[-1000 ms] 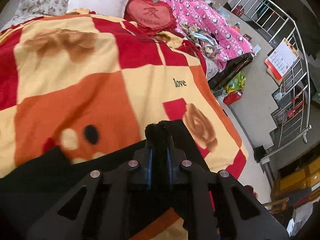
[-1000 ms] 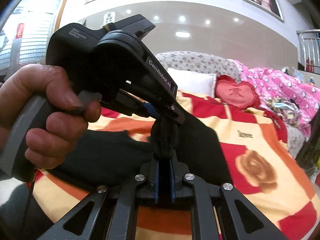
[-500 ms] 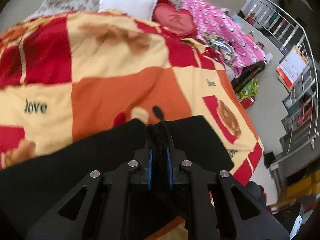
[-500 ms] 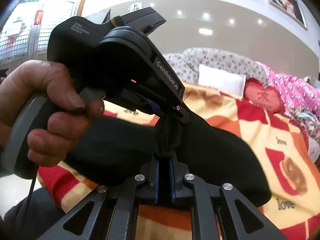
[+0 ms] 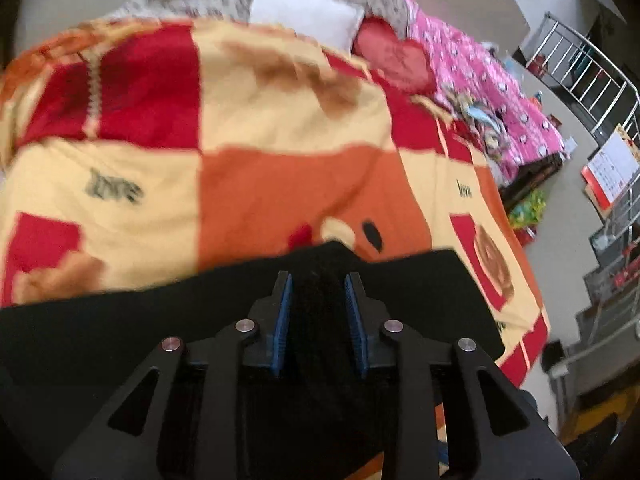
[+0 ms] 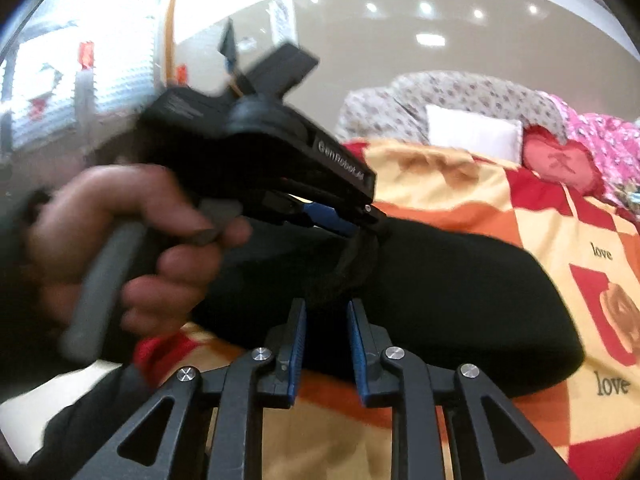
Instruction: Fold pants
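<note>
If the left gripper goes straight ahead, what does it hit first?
Most likely the bunched black pants already between the open left gripper fingers; past that fold lies the blanket.

A bed under a checked red, orange and yellow blanket fills the frame. A white pillow lies at top centre; a steel railing stands upper right. Ceiling spotlights glow in the right wrist view.

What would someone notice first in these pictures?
The big checkered blanket in red, orange and yellow, with "love" written on it, covers the bed. Black pants lie across its near edge, between the open pads of the left hand-held gripper and the right hand-held gripper. A red heart-shaped pillow sits at the head.
</note>
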A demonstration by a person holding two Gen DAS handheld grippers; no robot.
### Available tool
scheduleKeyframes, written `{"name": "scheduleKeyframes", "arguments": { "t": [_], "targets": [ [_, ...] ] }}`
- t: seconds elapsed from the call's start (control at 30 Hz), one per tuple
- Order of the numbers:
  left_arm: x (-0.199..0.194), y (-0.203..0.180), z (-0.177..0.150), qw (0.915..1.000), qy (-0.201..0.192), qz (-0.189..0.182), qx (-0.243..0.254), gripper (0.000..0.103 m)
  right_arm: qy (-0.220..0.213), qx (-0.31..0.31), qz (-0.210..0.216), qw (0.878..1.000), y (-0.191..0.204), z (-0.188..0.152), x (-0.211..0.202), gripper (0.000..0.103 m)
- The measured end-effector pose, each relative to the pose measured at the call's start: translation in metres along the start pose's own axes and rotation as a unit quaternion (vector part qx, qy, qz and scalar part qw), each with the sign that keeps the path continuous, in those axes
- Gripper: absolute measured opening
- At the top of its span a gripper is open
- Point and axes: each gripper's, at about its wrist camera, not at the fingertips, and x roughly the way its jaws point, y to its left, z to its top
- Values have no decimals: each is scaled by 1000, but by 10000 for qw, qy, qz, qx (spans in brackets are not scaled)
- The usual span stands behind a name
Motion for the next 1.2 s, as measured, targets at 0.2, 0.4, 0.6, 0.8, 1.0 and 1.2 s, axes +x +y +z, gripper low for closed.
{"name": "scheduleKeyframes", "arguments": {
  "t": [0.2, 0.4, 0.6, 0.8, 1.0, 1.2],
  "targets": [
    [-28, -44, -15, 9951, -613, -80, 766, 26, -199, 196, -1177, 9927, -56, 3, -28, 21],
    [23, -40, -28, 9947, 94, 680, 762, 11, 289, 650, -1309, 9888, -106, 5, -12, 21],
    [21, -28, -37, 9970, -81, 594, 487, 6, 704, 779, -1135, 9880, -107, -13, 2, 22],
    [5, -38, -32, 9974, -279, 481, 448, 6, 448, 1304, -701, 9880, -131, 1, -13, 21],
    [26, -23, -26, 9988, -37, 480, -23, 6, 766, 890, -765, 9901, -153, 47, 22, 21],
    [21, -27, -33, 9983, -125, 555, 99, 6, 1682, 452, -526, 9833, -148, 38, 64, 22]
  ]
}}
